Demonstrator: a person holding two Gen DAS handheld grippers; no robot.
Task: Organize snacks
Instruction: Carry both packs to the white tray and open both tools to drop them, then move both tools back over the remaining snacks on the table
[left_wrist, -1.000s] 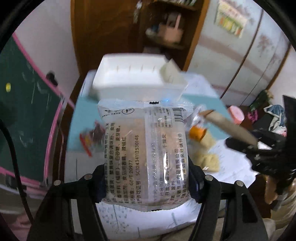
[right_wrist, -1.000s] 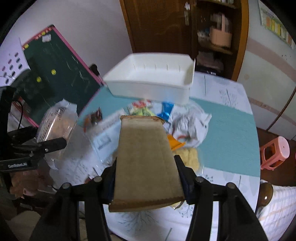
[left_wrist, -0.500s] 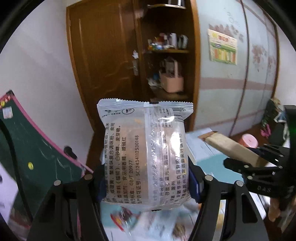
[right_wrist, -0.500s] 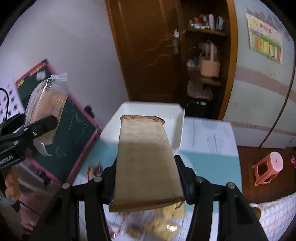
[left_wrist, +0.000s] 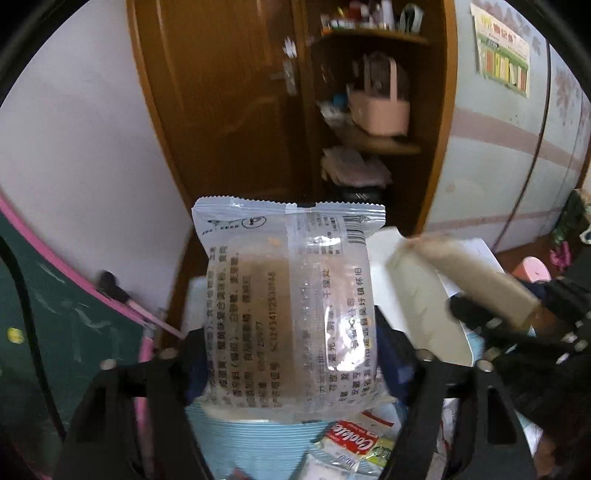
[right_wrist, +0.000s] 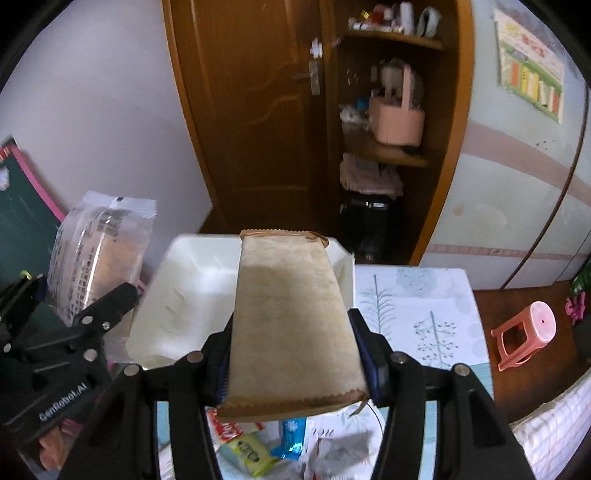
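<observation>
Left tongs (left_wrist: 291, 354) carry a clear snack packet (left_wrist: 291, 314) printed with black text. The packet stands upright between the two black fingers, and the jaws are opening around it at this moment. A visible gap shows on the right side between packet and blue pad; whether the left pad presses on it cannot be told. In the right wrist view the same packet (right_wrist: 98, 254) sits at the left edge, above the left tongs' black frame.

Right tongs (right_wrist: 295, 363) are closed on a tan paper-wrapped packet (right_wrist: 291, 321), blue pads tight against both its sides, crimped top edge pointing away from the camera. From the left wrist view this tan packet (left_wrist: 469, 277) appears blurred at the right.

White tray (right_wrist: 192, 295) lies directly behind and below the tan packet, on the far part of the worktop (right_wrist: 417, 306), whose cloth carries a tree print. Loose snack wrappers (right_wrist: 251, 448) lie on the worktop under the right tongs, among them a red-and-white one (left_wrist: 354, 441).

Background: brown door (right_wrist: 255, 110), a shelf with a pink basket (right_wrist: 397, 118), pink stool (right_wrist: 528, 332) on the floor.
</observation>
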